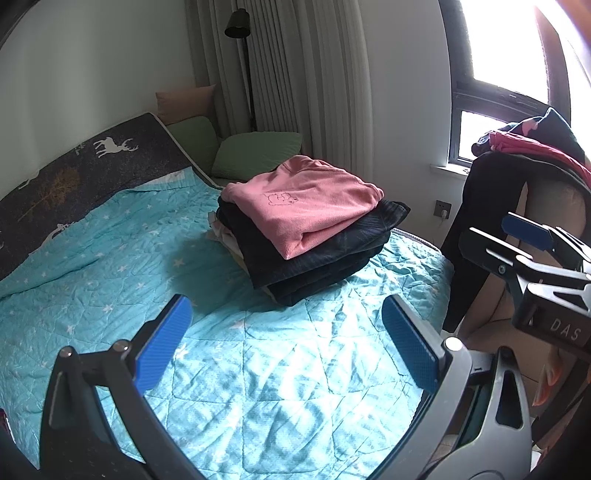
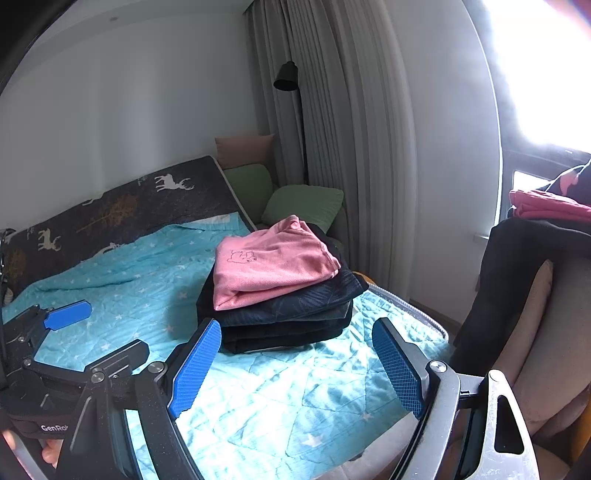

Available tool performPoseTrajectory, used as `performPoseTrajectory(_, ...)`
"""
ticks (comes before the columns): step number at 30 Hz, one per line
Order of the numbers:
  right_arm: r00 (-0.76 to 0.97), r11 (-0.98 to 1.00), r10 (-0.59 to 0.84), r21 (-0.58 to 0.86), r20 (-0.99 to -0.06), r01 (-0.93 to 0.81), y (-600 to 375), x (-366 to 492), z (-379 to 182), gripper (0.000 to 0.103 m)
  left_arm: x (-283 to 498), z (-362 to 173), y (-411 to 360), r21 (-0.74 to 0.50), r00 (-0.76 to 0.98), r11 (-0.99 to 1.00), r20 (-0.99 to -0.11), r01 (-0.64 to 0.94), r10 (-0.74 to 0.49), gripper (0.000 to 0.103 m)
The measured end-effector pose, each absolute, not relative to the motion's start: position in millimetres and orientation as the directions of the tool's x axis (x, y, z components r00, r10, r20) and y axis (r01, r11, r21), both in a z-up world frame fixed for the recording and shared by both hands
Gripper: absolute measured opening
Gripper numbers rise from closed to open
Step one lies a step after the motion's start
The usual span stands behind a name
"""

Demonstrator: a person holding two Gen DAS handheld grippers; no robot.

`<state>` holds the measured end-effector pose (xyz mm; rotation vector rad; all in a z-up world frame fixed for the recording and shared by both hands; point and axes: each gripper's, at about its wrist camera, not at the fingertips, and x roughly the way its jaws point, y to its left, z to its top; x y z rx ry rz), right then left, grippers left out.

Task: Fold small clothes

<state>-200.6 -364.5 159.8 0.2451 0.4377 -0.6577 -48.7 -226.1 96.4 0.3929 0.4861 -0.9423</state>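
Pink top: pink top (image 1: pixel 306 199) lay folded on the stack (image 1: pixel 314 254) of dark clothes, far side of the quilt (image 1: pixel 258 369).
Stack: sat squarely, near the bed's corner, nothing loose hanging off.
Left gripper: left gripper (image 1: pixel 288 347) hung over bare quilt, jaws spread wide, empty.
Right gripper: right gripper (image 2: pixel 295 365) hovered just short of the stack, jaws wide apart, gripping nothing.
Handling: soft, light, floppy knit by the look of it; likely to slide off the pile if tugged. Best pinched at a folded edge or corner, I'd say.
Unfolded pile: more clothes (image 1: pixel 532 147) were draped over the chair (image 2: pixel 546 314) at right, probably next.
Around: green pillows (image 1: pixel 258 151), lamp (image 1: pixel 238 22), curtain (image 1: pixel 314 74) behind.
In the way: nothing lay between grippers and stack; the chair crowded the right side.
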Motion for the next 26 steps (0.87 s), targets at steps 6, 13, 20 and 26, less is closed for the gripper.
performPoseTrajectory(6,0.703,0.766,-0.535,0.082,-0.468,0.638,-363.6,-201.5,159.1,0.086,-48.6,97.7,-224.8,0.109,0.498,0.534,-0.551,0.838,-0.670,0.102)
performPoseTrajectory(13,0.705,0.768,-0.531,0.085,-0.471,0.635,-361.8,-201.9,157.8,0.086,-49.6,98.4,-225.1,0.115,0.500,0.533,-0.552,0.838,-0.667,0.102)
performPoseTrajectory(20,0.703,0.767,-0.529,0.088,-0.475,0.636,-359.8,-202.1,157.1,0.086,-51.6,98.1,-224.7,0.121,0.499,0.528,-0.554,0.841,-0.667,0.102)
performPoseTrajectory(26,0.700,0.764,-0.535,0.084,-0.473,0.640,-358.8,-204.4,157.4,0.086,-52.6,97.6,-223.4,0.118,0.495,0.526,-0.556,0.842,-0.668,0.102)
